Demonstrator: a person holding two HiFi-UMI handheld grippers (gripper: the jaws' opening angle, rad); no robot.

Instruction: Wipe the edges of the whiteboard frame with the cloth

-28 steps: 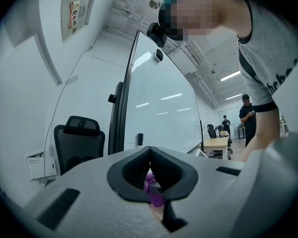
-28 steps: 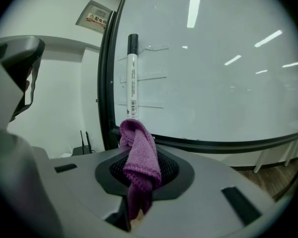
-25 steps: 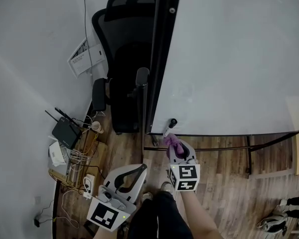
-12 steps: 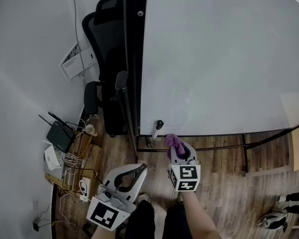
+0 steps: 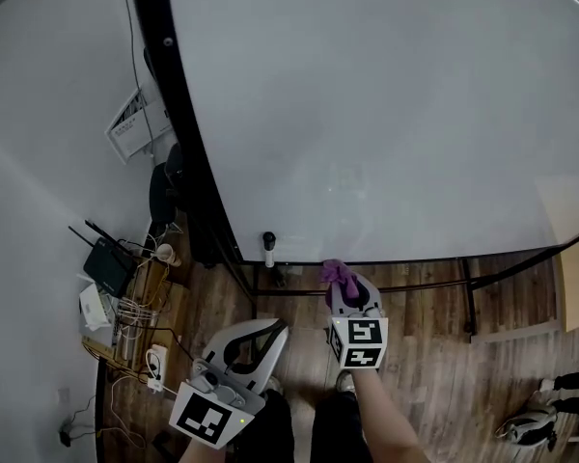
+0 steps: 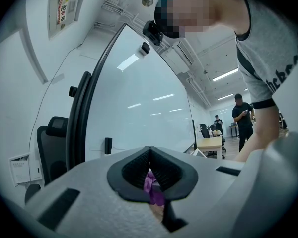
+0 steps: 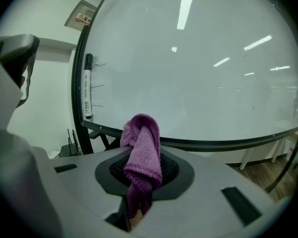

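The whiteboard (image 5: 386, 114) fills most of the head view. Its black frame runs down the left edge (image 5: 188, 152) and along the bottom edge (image 5: 415, 257). My right gripper (image 5: 342, 284) is shut on a bunched purple cloth (image 5: 335, 273), just below the bottom frame and right of the corner. In the right gripper view the cloth (image 7: 141, 138) stands up from the jaws, with the bottom frame (image 7: 213, 144) close behind. My left gripper (image 5: 274, 329) hangs lower left, shut and empty. A sliver of purple shows past its jaws.
A black marker (image 5: 268, 247) stands on the board near the lower left corner. A router (image 5: 106, 263), cables and a power strip (image 5: 147, 345) lie on the floor at left. The board's stand legs (image 5: 468, 297) reach down right. A wooden table (image 5: 571, 258) is at the far right.
The head view has swung right: the board's left frame edge has slid left and now tilts, covering most of the black chair. Both grippers keep their places in the picture.
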